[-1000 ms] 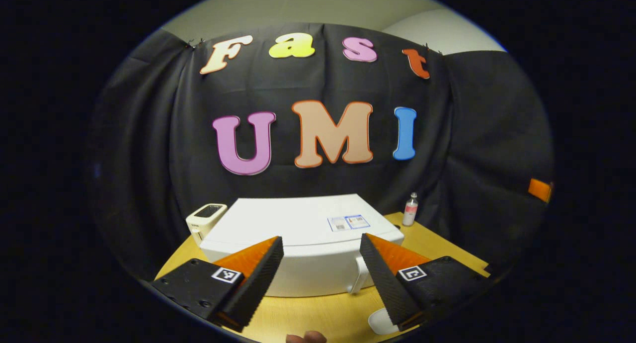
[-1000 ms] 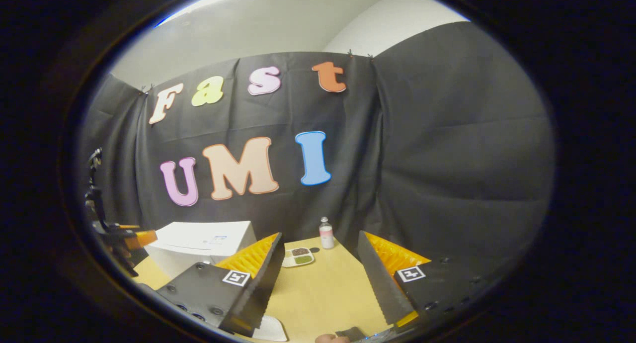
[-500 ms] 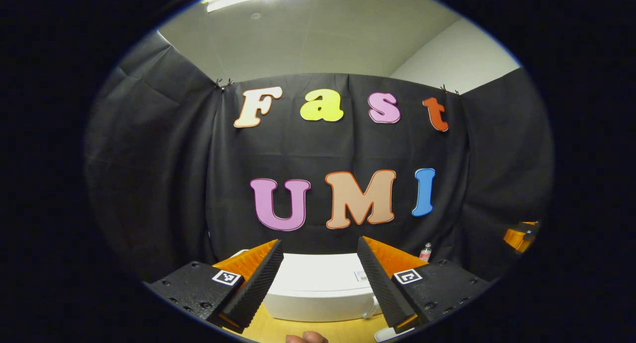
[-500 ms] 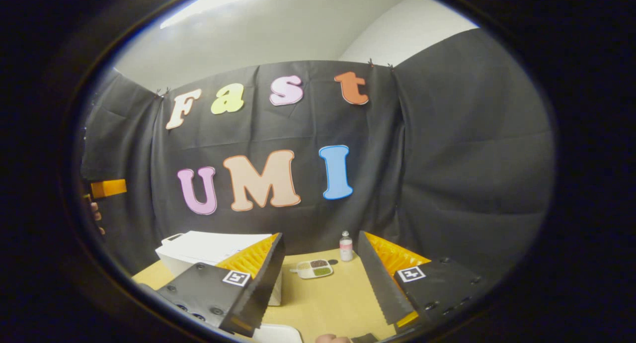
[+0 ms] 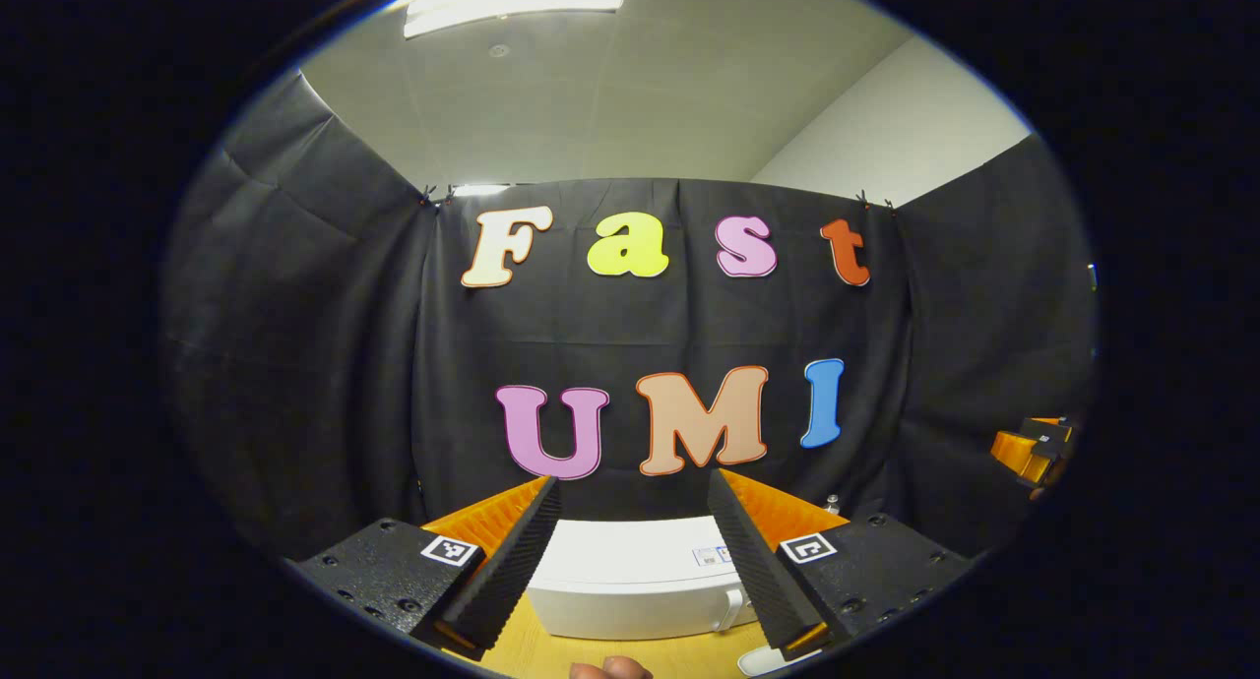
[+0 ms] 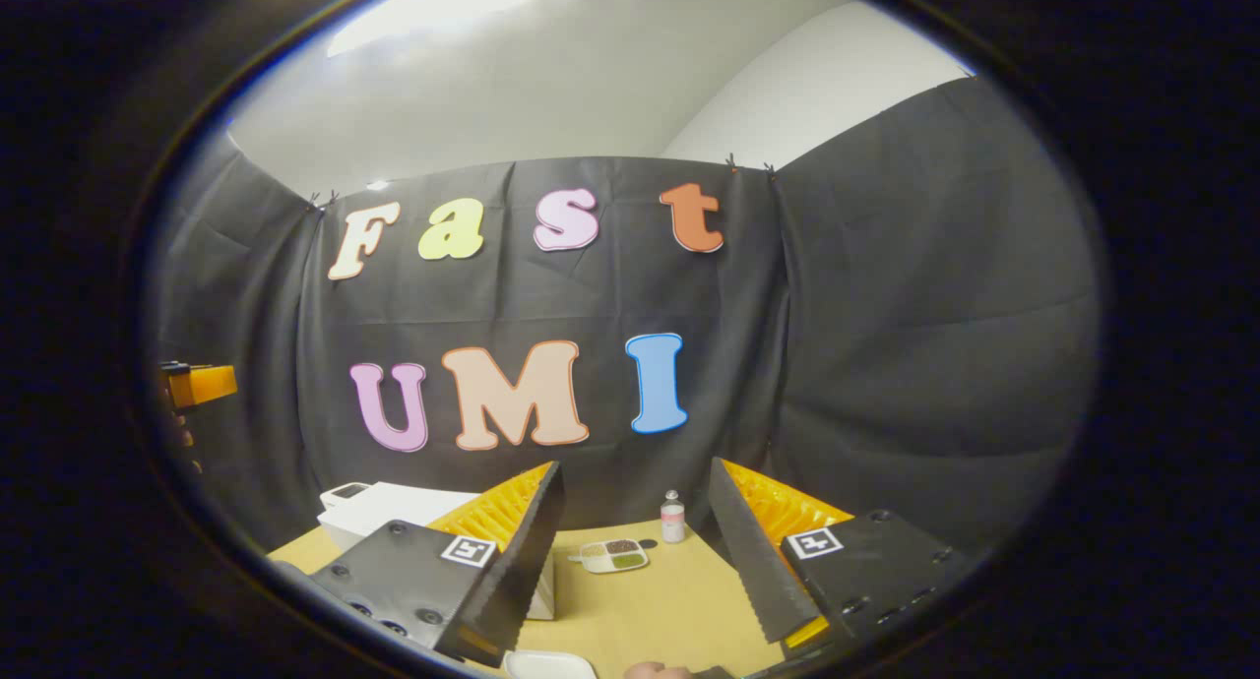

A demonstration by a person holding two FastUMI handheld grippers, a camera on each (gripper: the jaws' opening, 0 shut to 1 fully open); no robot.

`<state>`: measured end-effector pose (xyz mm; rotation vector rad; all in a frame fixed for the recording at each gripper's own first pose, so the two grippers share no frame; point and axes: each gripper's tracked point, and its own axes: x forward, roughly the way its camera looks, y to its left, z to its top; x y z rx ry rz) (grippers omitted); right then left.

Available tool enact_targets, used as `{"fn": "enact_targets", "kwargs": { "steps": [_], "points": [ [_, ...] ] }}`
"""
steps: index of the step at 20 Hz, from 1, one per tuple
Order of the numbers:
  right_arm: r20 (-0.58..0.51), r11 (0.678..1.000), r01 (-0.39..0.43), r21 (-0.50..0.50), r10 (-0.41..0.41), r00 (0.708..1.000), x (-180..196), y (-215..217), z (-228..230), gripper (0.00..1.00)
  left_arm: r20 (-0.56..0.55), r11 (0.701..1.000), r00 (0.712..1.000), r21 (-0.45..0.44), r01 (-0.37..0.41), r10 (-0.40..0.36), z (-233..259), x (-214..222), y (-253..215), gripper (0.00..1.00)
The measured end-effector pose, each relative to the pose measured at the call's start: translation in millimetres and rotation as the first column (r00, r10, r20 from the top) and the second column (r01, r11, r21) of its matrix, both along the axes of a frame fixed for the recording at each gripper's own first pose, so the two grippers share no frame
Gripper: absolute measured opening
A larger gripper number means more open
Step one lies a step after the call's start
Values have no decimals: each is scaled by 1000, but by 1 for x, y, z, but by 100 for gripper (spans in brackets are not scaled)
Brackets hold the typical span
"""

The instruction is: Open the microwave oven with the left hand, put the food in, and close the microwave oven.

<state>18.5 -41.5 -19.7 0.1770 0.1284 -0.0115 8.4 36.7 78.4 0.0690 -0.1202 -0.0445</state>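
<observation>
The white microwave [image 5: 630, 581] stands shut on the wooden table, low in the left gripper view, its handle [image 5: 730, 608] on its right side. My left gripper [image 5: 630, 487] is open and empty, held back from and above the microwave. In the right gripper view the microwave [image 6: 394, 507] is at lower left, and a small white food tray [image 6: 612, 555] with dark and green portions lies on the table beyond the fingers. My right gripper [image 6: 634, 467] is open with nothing between its fingers. The left gripper [image 6: 200, 384] shows at the far left.
A small bottle [image 6: 672, 517] stands behind the food tray near the black cloth wall. A white dish [image 6: 551, 664] sits at the table's near edge. The wooden table [image 6: 650, 605] has bare room between tray and dish. The right gripper [image 5: 1029, 453] appears far right.
Both views have tilted upward: the microwave and table have slid down to the bottom, and more wall and ceiling show. Both grippers have stayed open.
</observation>
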Motion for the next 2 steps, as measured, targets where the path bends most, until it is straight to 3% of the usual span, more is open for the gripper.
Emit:
{"fn": "enact_targets", "kwargs": {
  "steps": [2],
  "points": [
    [-3, 1000, -1, -9, 1, 1000, -10, 1, 2, 82, -9, 1000, 1000, -13, 4, -4, -4, -7, 2, 94]
  ]
}}
